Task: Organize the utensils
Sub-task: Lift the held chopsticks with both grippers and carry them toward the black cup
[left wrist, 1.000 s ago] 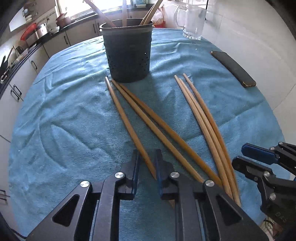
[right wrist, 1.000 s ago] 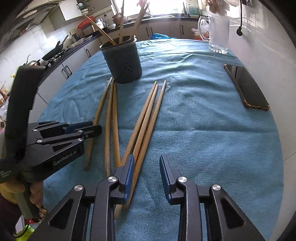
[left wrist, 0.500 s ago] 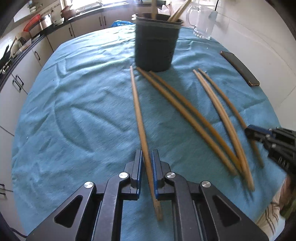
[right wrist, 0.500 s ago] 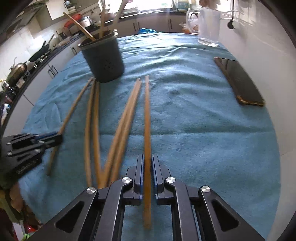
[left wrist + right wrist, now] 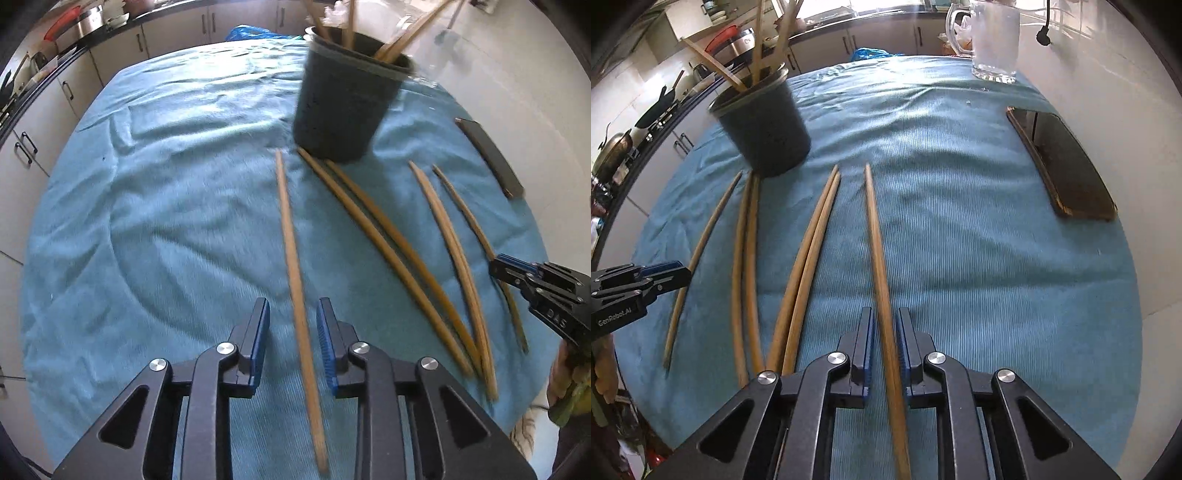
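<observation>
Left gripper (image 5: 292, 341), its jaws opening, straddles one wooden chopstick (image 5: 291, 254) that runs between the blue pads without touching either, on a blue towel (image 5: 166, 206) covering a kitchen table. Right gripper (image 5: 885, 345), also opening by a small margin, has a second chopstick (image 5: 877, 251) in a much narrower gap; the pads sit just beside the wood, and whether they still press on it cannot be told. White lettering reading "GenRobot.AI" marks the side of the left gripper as seen from the right wrist camera; the right gripper's side shows only the partial letters "DAS" from the left wrist camera. Six chopsticks lie on the towel: the two between the jaws and two pairs (image 5: 809, 258) (image 5: 744, 266) between them. A dark perforated utensil holder (image 5: 764, 129) stands upright beyond the chopsticks' far tips, with about four more wooden sticks leaning in it. One glass mug (image 5: 995, 40) stands at the far edge of the towel, and one dark smartphone (image 5: 1067, 170) lies at the towel's right edge.
</observation>
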